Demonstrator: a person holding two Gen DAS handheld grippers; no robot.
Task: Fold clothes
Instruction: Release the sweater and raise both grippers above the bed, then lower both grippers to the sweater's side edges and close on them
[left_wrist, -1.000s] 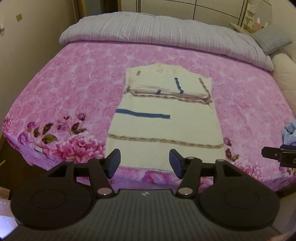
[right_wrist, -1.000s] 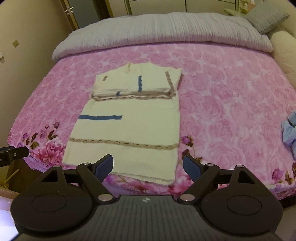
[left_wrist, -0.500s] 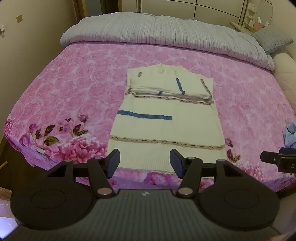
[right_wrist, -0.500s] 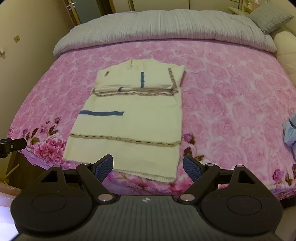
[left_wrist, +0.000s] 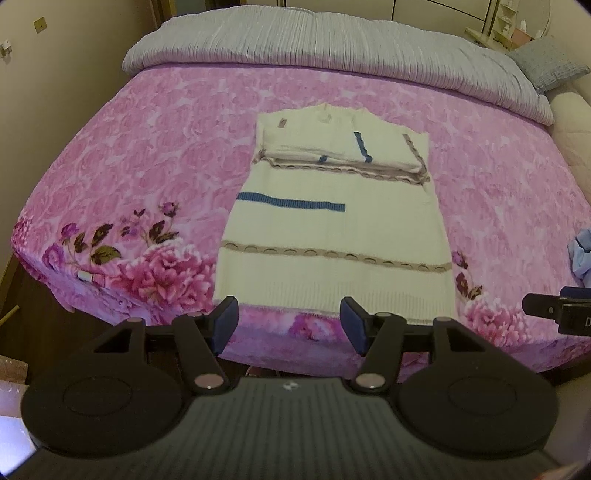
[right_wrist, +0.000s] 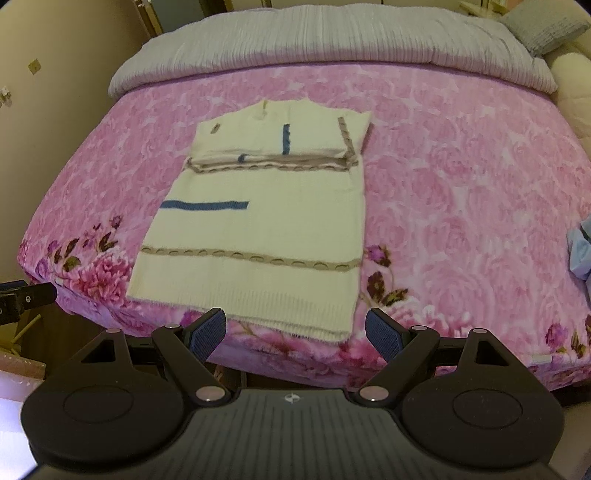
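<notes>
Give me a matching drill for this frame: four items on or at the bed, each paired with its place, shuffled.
Items:
1. cream knitted sweater
2. grey ribbed duvet
3. light blue cloth
4. left gripper

Places:
A. bunched at the bed's far end
B. at the bed's right edge
C. flat mid-bed, sleeves folded in
D. open, before the near hem

Pairs: 1-C, 2-A, 3-B, 4-D

Bed: a wide bed fills the room, covered by a pink rose-print bedspread (left_wrist: 155, 155) with darker flower sprays along the near edge.
Head end: a grey ribbed duvet (left_wrist: 332, 48) lies rolled across it; a grey cushion (left_wrist: 550, 62) sits at the far right.
Walls: plain beige wall (left_wrist: 55, 74) on the left.
Furniture: pale wardrobe doors (left_wrist: 443, 11) behind the bed.
Light: warm, dim indoor light.
</notes>
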